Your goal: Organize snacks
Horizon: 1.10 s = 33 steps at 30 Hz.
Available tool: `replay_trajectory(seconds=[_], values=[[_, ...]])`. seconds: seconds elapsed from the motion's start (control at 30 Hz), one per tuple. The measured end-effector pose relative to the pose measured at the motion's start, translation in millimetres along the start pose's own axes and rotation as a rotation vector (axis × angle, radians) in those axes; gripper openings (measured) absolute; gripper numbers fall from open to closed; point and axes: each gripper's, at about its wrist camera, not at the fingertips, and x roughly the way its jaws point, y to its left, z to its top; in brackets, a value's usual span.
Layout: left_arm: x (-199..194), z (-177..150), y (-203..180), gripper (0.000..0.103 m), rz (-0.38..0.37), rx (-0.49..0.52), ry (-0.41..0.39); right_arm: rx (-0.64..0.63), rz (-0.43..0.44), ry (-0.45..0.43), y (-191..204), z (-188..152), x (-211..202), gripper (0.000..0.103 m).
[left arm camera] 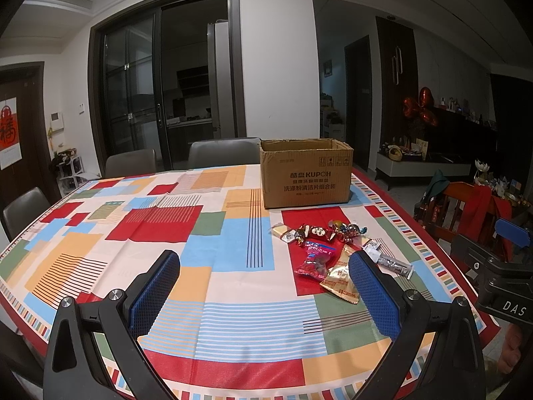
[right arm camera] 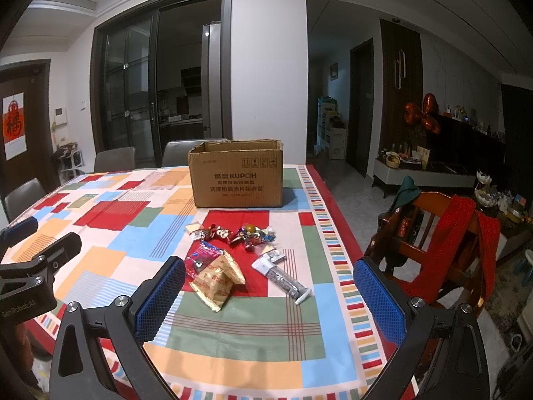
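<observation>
Both tools, left (left arm camera: 263,280) and right (right arm camera: 269,281), gape wide, empty. Snacks (right arm camera: 233,253) lie on the tabletop (right arm camera: 233,343) before the box (right arm camera: 236,176). Best pinch the gold packet (right arm camera: 216,280) first, low and centred.

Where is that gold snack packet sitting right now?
In the right wrist view, the gold snack packet lies on the tablecloth, partly overlapping the pink packet, left of the long silver-and-white packet.

Dim indoor light, strong fisheye warp
</observation>
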Motion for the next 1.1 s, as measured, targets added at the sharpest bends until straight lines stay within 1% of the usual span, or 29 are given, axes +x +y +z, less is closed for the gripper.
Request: replay_trajectory(seconds=[0.47, 0.6, 0.63, 0.7, 0.77, 0.93, 1.07, 1.1], values=[[1, -1, -3, 0.103, -0.004, 0.005, 0.000, 0.002, 0.002, 0.000, 0, -1, 1, 0.102], [2, 1, -10, 0.103, -0.017, 0.025, 0.006, 0.007, 0.013, 0.011, 1, 1, 1, 0.102], [4, 2, -12, 0.103, -0.025, 0.038, 0.012, 0.005, 0.021, 0.016, 2, 2, 2, 0.102], [11, 4, -19, 0.100, -0.051, 0.070, 0.027, 0.002, 0.037, 0.033, 3, 3, 8, 0.102], [21, 5, -25, 0.094, -0.085, 0.094, 0.048, -0.006, 0.060, 0.055, 1, 3, 17, 0.102], [55, 4, -44, 0.084, -0.181, 0.169, 0.130, -0.031, 0.091, 0.122, -5, -3, 44, 0.102], [81, 2, -60, 0.081, -0.241, 0.210, 0.193, -0.051, 0.111, 0.171, -11, -8, 67, 0.102], [87, 1, -64, 0.080, -0.253, 0.217, 0.208, -0.057, 0.115, 0.182, -12, -9, 73, 0.099]])
